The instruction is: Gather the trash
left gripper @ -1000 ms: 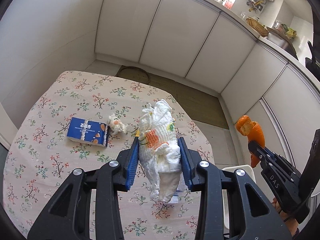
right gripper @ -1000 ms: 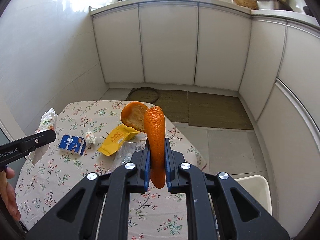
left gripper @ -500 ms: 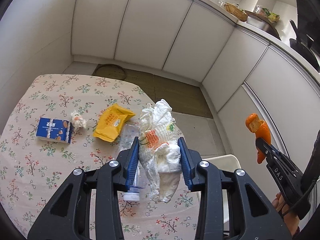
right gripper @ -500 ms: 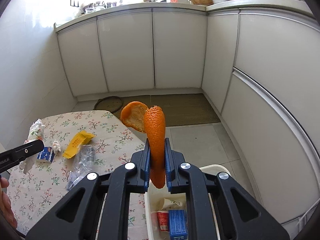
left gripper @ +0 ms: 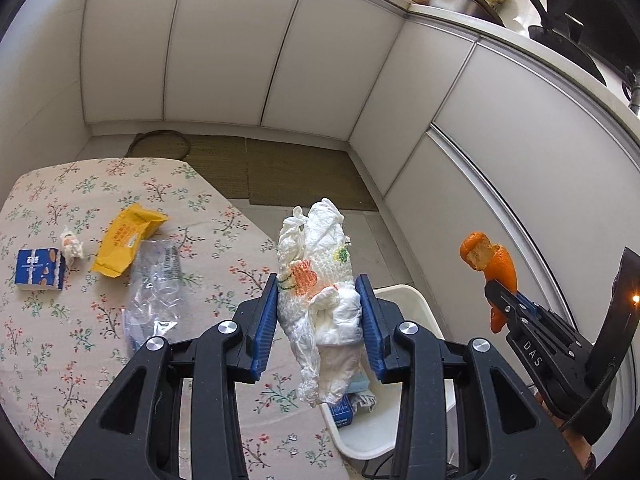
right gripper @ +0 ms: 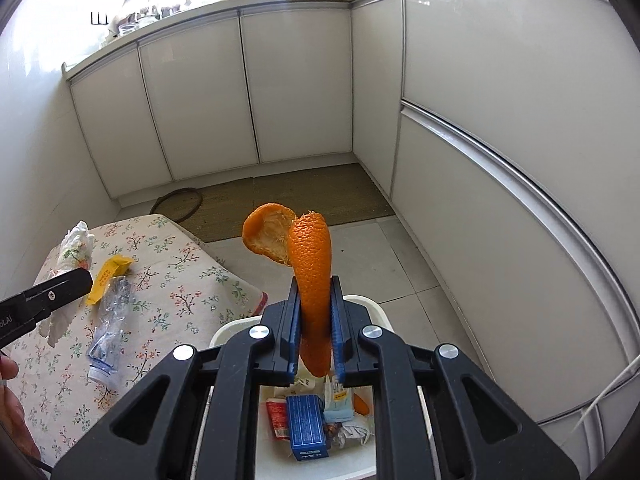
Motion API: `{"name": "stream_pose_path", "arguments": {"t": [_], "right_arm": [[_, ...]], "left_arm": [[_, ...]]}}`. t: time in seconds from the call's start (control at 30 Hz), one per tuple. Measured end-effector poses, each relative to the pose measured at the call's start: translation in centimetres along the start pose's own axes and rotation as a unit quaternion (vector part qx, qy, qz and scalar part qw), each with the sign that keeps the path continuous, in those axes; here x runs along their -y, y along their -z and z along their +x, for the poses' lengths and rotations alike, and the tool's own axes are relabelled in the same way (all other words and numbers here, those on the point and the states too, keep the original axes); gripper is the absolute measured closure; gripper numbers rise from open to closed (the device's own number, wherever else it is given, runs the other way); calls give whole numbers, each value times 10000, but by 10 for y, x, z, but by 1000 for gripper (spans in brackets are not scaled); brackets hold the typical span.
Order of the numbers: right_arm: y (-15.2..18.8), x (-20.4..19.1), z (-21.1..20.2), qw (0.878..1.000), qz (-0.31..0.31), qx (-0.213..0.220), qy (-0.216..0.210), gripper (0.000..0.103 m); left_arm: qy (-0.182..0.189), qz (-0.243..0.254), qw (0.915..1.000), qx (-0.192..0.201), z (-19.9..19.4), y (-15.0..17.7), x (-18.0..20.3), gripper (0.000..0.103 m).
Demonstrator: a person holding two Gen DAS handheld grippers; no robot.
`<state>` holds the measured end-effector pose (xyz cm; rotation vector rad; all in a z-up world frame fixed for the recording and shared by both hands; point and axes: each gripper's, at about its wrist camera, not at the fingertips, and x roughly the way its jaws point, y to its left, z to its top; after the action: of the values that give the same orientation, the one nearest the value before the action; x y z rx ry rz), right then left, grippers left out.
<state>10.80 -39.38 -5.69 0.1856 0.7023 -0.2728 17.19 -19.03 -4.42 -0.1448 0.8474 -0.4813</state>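
Observation:
My left gripper (left gripper: 319, 320) is shut on a crumpled white tissue wad (left gripper: 320, 280) with orange and green marks, held above the table's right edge near the white trash bin (left gripper: 416, 300). My right gripper (right gripper: 315, 320) is shut on an orange peel (right gripper: 310, 264), held above the bin (right gripper: 232, 326), which holds a blue box, a red wrapper and papers. The right gripper with the peel (left gripper: 490, 262) shows at the right of the left wrist view. The left gripper with the tissue (right gripper: 72, 248) shows at the left of the right wrist view.
On the floral tablecloth (left gripper: 60, 340) lie a crushed clear plastic bottle (left gripper: 156, 292), a yellow wrapper (left gripper: 124, 242), a small crumpled tissue (left gripper: 72, 246) and a blue box (left gripper: 40, 270). White cabinets (right gripper: 500, 140) curve around the right. A brown mat (right gripper: 304, 196) lies on the floor.
Both grippers have swung right, from over the table toward the bin. The bin now lies under the right gripper and beside the left. Both still hold their items.

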Motion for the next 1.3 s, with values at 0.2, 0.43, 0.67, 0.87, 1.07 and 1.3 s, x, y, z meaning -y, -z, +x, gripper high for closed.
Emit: {"name": "stream_pose_path", "arguments": {"t": [0.2,0.43,0.67,0.87,1.07,1.3], "right_arm": [[3,26,0,9998,184,-44,64,86],[6,47,-5,9993,304,41,215,64],[10,69,-10,9978,440,64,486,50],[16,89,-12,9958,487,67,768,47],[20,101,-12,9936,562,65,978,37],[20,98,-21,9883,526,304,1401,20]], "left_arm": [[126,156,9997,-117,17,5,25,67],[243,265,9992,-189,32,8,47,67],[393,424,9979,-294,51,14,70,67],[523,550,9964,-384,66,23,86,67],[603,659,9949,-476,81,33,96,64],[436,526,9959,-594,93,37,88,52]]}}
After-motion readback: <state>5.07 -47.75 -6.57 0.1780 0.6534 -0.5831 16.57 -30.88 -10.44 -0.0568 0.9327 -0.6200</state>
